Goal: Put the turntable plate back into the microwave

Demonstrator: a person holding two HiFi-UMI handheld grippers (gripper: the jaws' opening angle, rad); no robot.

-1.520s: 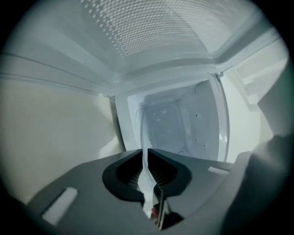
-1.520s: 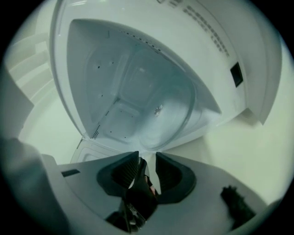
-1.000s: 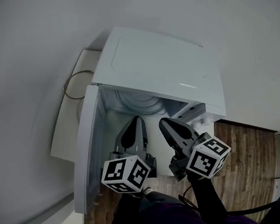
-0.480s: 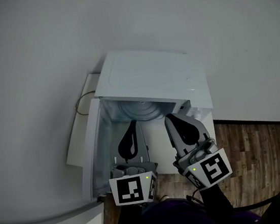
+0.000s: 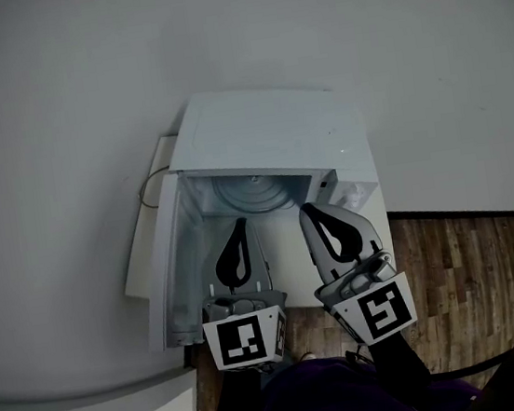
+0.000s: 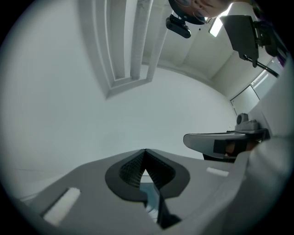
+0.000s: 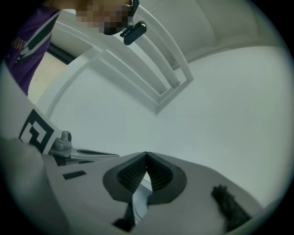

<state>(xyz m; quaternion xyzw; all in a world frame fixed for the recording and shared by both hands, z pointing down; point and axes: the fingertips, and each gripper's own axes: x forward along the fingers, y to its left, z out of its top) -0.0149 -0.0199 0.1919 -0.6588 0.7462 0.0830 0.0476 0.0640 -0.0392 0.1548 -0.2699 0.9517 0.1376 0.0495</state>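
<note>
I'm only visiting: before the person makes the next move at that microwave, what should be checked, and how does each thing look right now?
1. Is the turntable plate inside the microwave? ok.
2. Is the plate seated flat and centred? cannot tell, only part of it shows.
3. Is the microwave door open? ok, it stands swung out to the left.
4. Is the left gripper shut with nothing between its jaws? ok.
5. Is the right gripper shut with nothing between its jaws? ok.
</note>
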